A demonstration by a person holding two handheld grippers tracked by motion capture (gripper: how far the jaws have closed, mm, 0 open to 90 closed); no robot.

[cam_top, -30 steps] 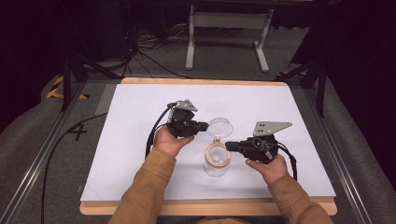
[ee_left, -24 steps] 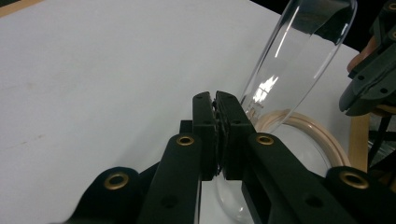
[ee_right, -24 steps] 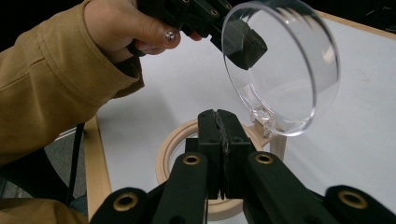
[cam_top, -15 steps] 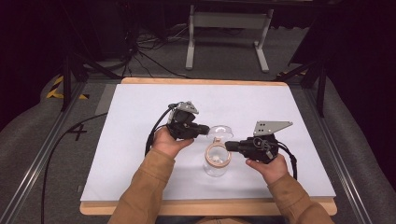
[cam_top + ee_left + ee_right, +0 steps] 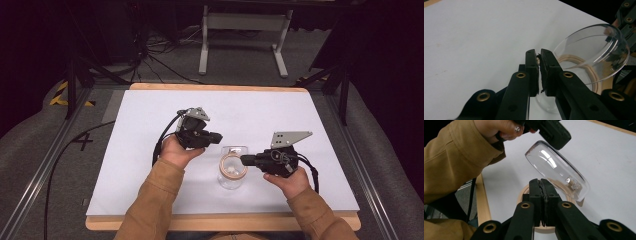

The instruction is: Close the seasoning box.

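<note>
A clear glass jar [image 5: 231,176] with a wooden ring [image 5: 223,169] around its mouth stands on the white table top. My left gripper [image 5: 219,136] holds a clear domed lid [image 5: 234,150] by its rim, tilted just above the far side of the mouth. Its jaws have just been opening a little, and the lid [image 5: 594,47] still has its edge between their tips [image 5: 539,53]. My right gripper [image 5: 243,160] is shut, pads together, lying against the ring [image 5: 524,192] from the right. From there the lid [image 5: 556,167] slants over the ring.
The jar stands near the middle front of the white mat [image 5: 150,150] on a wooden-edged table [image 5: 215,87]. Small pale things lie in the jar's bottom. A cable [image 5: 165,140] trails from the left gripper. Metal rails run along both sides.
The left gripper has brought the lid down and nearer, from above and behind the jar to its far rim. The right gripper has stayed at the ring.
</note>
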